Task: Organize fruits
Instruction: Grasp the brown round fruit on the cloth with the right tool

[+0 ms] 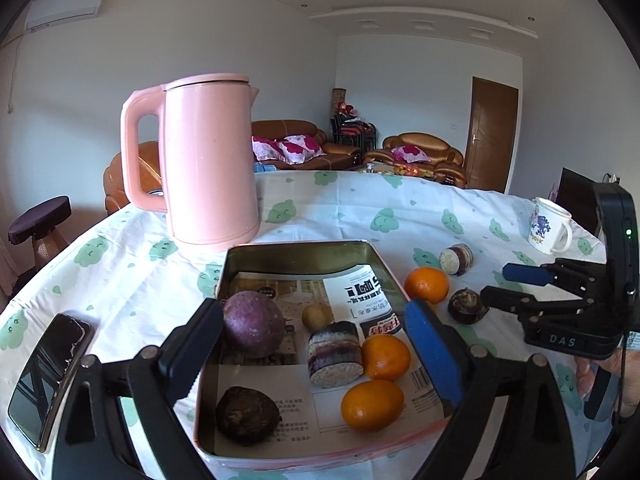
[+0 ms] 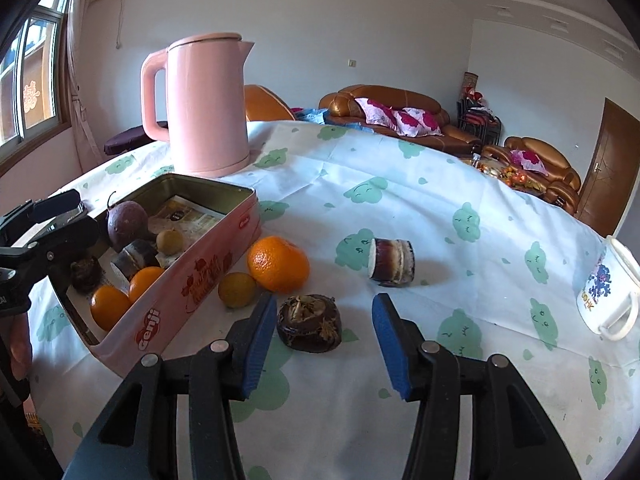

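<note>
A: Several fruits lay in the tin (image 2: 208, 280) already. What was left outside?

B: An orange (image 2: 278, 264), a small yellowish fruit (image 2: 237, 289), a cut piece (image 2: 392, 261) & a dark round fruit (image 2: 309, 322), all on the worktop (image 2: 400, 200).

A: Nearest arm?

B: Right hand-held gripper (image 2: 324, 344). Fingers stood apart, empty, dark fruit just ahead, slightly left of centre, no long axis. It pointed level, low over the worktop.

A: Left?

B: Left hand-held gripper (image 1: 316, 350) hung over the tin, fingers apart, empty.
</note>
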Tool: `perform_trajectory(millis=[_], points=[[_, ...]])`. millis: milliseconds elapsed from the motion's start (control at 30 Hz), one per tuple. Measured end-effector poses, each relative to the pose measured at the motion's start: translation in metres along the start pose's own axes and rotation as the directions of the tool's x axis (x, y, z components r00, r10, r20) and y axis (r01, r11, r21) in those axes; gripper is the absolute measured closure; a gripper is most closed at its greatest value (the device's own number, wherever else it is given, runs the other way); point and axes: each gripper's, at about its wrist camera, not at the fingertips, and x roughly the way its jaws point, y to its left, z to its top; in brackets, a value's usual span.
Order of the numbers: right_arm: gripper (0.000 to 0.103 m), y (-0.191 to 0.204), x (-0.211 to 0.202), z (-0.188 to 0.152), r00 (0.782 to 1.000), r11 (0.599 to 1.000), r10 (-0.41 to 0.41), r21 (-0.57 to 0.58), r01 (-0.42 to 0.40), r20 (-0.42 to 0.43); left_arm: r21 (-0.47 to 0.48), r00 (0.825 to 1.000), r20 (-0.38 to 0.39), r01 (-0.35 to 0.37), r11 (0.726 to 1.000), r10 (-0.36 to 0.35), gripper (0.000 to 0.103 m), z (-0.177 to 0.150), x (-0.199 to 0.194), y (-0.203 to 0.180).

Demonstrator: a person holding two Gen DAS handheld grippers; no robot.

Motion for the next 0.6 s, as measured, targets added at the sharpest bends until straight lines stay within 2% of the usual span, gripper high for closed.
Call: perform_trajectory(millis=[300, 333, 367, 600], points=[[0.051, 0.003, 0.039, 0.005, 0.987, 0.999, 0.046, 0.009, -0.045, -0.152, 0.023, 0.999, -0.014, 0.037, 0.999, -0.037, 0.008, 0.002, 0.005, -0.014], [0.054, 0.002, 0.041, 0.004, 0.985, 0.999, 0.052, 0.017, -0.05, -0.163, 0.026, 0.999, -0.016, 0.043, 0.999, -0.042, 0.008, 0.003, 0.006, -0.016], [0.057, 0.001, 0.041, 0.004, 0.985, 0.998, 0.059, 0.022, -0.057, -0.164, 0.031, 0.999, -0.017, 0.045, 0.998, -0.045, 0.008, 0.003, 0.007, -0.018], [0.058, -0.007, 0.028, 0.0, 0.992, 0.998, 0.049, 0.048, -0.043, -0.116, 0.063, 0.997, -0.039, 0.069, 0.996, -0.067, 0.008, 0.005, 0.016, -0.033]])
